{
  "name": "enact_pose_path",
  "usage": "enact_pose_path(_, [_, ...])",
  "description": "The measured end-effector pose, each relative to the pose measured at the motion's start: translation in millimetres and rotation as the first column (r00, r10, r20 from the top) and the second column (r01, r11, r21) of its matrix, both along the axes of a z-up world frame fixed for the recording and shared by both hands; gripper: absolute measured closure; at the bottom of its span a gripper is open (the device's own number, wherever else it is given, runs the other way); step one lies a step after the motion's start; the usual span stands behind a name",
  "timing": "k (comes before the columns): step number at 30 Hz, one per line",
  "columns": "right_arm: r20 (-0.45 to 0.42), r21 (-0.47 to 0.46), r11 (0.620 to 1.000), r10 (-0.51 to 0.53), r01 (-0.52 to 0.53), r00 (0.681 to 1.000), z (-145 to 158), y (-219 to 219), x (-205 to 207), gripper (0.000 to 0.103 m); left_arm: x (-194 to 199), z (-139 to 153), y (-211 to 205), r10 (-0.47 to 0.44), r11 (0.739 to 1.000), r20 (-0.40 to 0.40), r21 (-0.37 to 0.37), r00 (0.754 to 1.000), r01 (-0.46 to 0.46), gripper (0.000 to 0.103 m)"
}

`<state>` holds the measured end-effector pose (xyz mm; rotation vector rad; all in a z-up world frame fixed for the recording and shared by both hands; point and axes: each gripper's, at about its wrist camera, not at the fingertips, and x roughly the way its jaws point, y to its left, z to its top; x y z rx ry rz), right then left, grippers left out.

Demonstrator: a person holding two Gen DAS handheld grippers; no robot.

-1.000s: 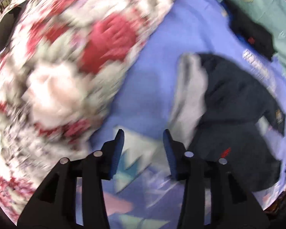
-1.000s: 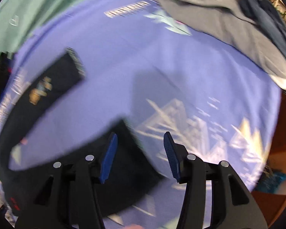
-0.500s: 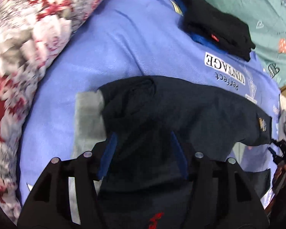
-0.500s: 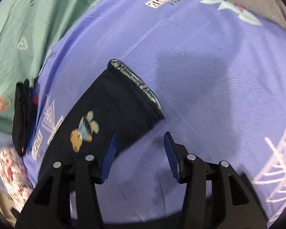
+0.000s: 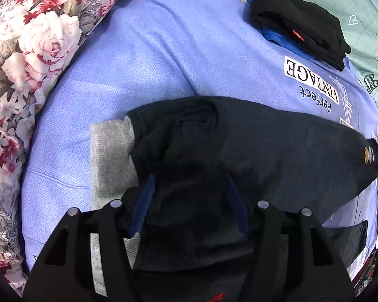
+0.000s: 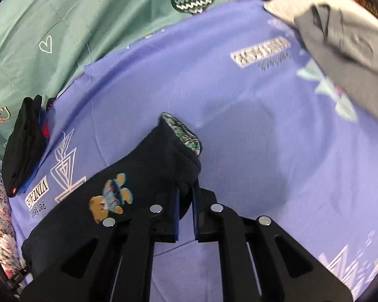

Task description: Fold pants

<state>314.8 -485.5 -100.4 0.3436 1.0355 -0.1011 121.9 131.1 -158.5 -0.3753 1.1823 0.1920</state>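
Dark navy pants point(image 5: 264, 141) lie on a blue printed sheet point(image 5: 151, 58), their grey waistband point(image 5: 111, 156) at the left. My left gripper point(image 5: 189, 191) is open, its jaws straddling the waist end of the pants just above the cloth. In the right wrist view the same pants point(image 6: 143, 176) show a bear print and a patterned cuff point(image 6: 184, 133). My right gripper point(image 6: 185, 198) is shut on the leg end of the pants, just behind the cuff.
A folded black garment on a blue one point(image 5: 297, 20) lies at the far edge of the sheet; it also shows in the right wrist view point(image 6: 22, 141). A floral quilt point(image 5: 25, 50) is at the left. A grey garment point(image 6: 345, 40) lies at the right. Green bedding point(image 6: 63, 20) is behind.
My left gripper has swung from the floral quilt onto the waist end of the pants. My right gripper has moved onto the leg end and closed on it.
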Motion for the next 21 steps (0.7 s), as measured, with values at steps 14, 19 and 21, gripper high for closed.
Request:
enact_pose_path(14, [-0.043, -0.168, 0.985, 0.038, -0.045, 0.998, -30, -1, 42, 0.051, 5, 33, 7, 0.018, 1.000, 0.072, 0.004, 0.997, -0.019, 0.035])
enact_pose_path(19, [-0.059, -0.128, 0.980, 0.146, -0.152, 0.988, -37, 11, 82, 0.053, -3, 33, 20, 0.068, 0.997, 0.059, 0.023, 0.996, -0.069, 0.035])
enact_pose_path(21, [-0.103, -0.108, 0.970, 0.205, -0.215, 0.973, -43, 28, 96, 0.071, -12, 33, 27, 0.092, 0.995, 0.053, 0.021, 0.994, -0.094, 0.034])
